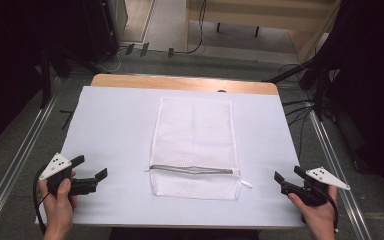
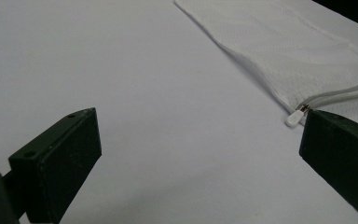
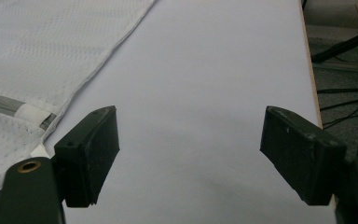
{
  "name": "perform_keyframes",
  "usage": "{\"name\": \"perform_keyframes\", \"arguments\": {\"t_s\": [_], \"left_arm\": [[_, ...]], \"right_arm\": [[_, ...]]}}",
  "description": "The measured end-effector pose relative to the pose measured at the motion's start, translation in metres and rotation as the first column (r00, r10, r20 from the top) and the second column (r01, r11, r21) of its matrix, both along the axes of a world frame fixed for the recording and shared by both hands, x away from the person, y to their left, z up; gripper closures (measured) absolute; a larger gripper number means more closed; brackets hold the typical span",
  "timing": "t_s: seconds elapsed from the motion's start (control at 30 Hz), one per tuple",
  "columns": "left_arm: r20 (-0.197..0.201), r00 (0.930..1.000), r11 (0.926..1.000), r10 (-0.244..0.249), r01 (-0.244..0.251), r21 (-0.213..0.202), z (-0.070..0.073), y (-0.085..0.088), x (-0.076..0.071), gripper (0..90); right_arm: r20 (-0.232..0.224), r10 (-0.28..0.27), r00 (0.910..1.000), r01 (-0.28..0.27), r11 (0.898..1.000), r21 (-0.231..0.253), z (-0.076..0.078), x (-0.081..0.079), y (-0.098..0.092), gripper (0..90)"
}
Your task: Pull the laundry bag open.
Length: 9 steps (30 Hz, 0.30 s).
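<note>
One table (image 1: 115,125), covered by a white sheet, bears one white mesh laundry bag (image 1: 195,135) lying flat at its centre, the long axis running away from the person. A single grey zipper (image 1: 192,170) crosses the bag near its near end; its white pull tab (image 2: 293,118) lies at the bag's left edge in the left gripper view, where the far end of the bag is cut off by the frame. Two grippers are present. The left gripper (image 1: 91,172) rests at the near left of the table, jaws spread wide and empty, well apart from the bag. The right gripper (image 1: 287,177) sits at the near right, jaws likewise spread and empty, near the bag's right corner.
</note>
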State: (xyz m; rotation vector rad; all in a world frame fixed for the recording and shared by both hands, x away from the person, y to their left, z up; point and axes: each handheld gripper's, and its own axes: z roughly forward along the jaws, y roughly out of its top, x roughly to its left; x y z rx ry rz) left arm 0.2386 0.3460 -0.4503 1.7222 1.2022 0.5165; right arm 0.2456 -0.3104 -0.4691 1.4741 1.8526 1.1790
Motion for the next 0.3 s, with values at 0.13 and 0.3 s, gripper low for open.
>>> {"name": "perform_keyframes", "arguments": {"t_s": [0.13,0.3], "left_arm": [[-0.007,1.0,1.0,0.002,-0.002,-0.006,-0.0004,-0.0009,0.0008,0.0],[-0.018,0.9997,0.9998,0.013,-0.013,0.018,-0.0009,-0.0029,0.0023,0.0]], "right_arm": [[0.0,-0.006,1.0,0.006,1.0,-0.001,-0.0001,0.0002,-0.0003,20.0],[-0.008,-0.013,0.9999,0.013,1.0,-0.006,-0.0005,0.0007,0.0006,19.7]]}}
